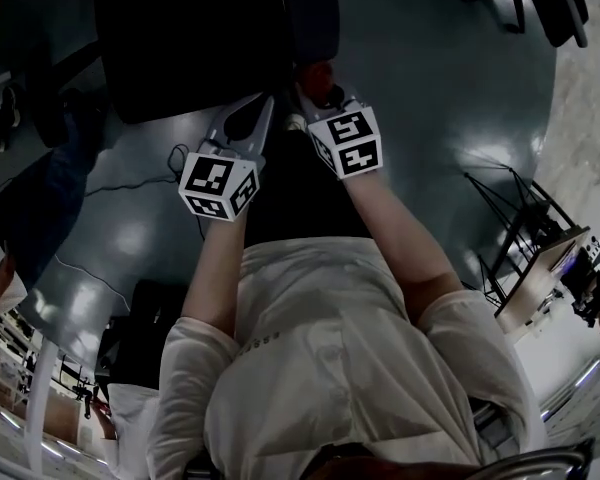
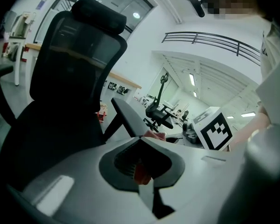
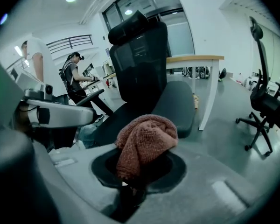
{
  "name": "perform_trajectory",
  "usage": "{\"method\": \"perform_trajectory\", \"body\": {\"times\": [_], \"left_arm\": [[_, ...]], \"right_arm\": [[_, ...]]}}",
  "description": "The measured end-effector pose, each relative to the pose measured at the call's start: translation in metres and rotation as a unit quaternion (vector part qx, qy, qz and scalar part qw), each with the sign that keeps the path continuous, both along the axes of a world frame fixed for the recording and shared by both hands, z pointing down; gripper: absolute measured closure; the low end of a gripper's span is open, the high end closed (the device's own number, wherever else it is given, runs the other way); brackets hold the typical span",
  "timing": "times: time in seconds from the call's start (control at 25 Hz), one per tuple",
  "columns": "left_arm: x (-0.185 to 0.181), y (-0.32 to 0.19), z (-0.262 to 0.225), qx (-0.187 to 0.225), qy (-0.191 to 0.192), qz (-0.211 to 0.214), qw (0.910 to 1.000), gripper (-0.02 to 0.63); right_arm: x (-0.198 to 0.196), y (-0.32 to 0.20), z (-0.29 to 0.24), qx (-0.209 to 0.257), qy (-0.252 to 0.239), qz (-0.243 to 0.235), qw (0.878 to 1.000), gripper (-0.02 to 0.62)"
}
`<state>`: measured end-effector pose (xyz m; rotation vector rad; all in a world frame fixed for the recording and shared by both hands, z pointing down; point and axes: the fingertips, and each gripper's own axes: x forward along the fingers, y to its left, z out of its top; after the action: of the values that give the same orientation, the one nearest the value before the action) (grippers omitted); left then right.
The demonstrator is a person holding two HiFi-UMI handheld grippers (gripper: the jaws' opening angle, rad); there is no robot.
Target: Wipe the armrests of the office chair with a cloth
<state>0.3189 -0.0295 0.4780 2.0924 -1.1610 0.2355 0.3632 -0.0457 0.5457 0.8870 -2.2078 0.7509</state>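
Observation:
The black office chair [image 1: 190, 38] stands in front of me, its grey armrest [image 1: 315, 13] at the top middle of the head view. My right gripper [image 1: 317, 80] is shut on a reddish-pink knitted cloth [image 3: 147, 141], and the cloth [image 1: 315, 71] sits at the near end of that armrest. In the right gripper view the armrest pad [image 3: 177, 106] lies just beyond the bunched cloth, with the chair back [image 3: 140, 55] behind it. My left gripper [image 1: 268, 106] hovers just left of the right one, shut and holding nothing. Its tip [image 2: 141, 138] points at the armrest [image 2: 130, 118].
Another office chair [image 3: 266, 101] stands at the right, and a wooden-topped desk [image 3: 196, 58] behind the chair. Cables [image 1: 145, 178] trail on the grey floor at the left. A folding stand [image 1: 515, 218] is at the right. People [image 3: 77, 78] work in the background.

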Motion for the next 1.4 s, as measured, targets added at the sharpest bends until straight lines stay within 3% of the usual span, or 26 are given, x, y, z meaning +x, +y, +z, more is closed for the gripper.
{"method": "perform_trajectory", "body": {"times": [0.28,0.52,0.8,1.04,1.24,1.4], "left_arm": [[-0.037,-0.001,-0.008,0.005,-0.010,-0.043,0.9990,0.589],[-0.096,-0.022,-0.017,0.007,-0.012,-0.054,0.9985,0.589],[-0.133,-0.096,-0.026,0.020,-0.004,-0.015,0.9997,0.589],[-0.135,-0.138,-0.018,0.014,0.002,0.031,0.9994,0.589],[-0.135,-0.153,0.002,-0.002,0.007,0.041,0.9991,0.589],[-0.113,-0.154,0.004,-0.007,0.013,0.059,0.9982,0.589]], "right_arm": [[-0.052,0.006,-0.015,0.026,-0.014,-0.088,0.996,0.546],[-0.112,-0.039,-0.052,0.076,0.008,-0.126,0.989,0.546],[-0.124,-0.164,-0.061,0.115,0.077,-0.079,0.987,0.546],[-0.115,-0.247,-0.046,0.117,0.097,-0.032,0.988,0.546],[-0.092,-0.267,-0.026,0.120,0.128,-0.007,0.984,0.546],[-0.068,-0.259,-0.023,0.131,0.149,-0.014,0.980,0.546]]}}
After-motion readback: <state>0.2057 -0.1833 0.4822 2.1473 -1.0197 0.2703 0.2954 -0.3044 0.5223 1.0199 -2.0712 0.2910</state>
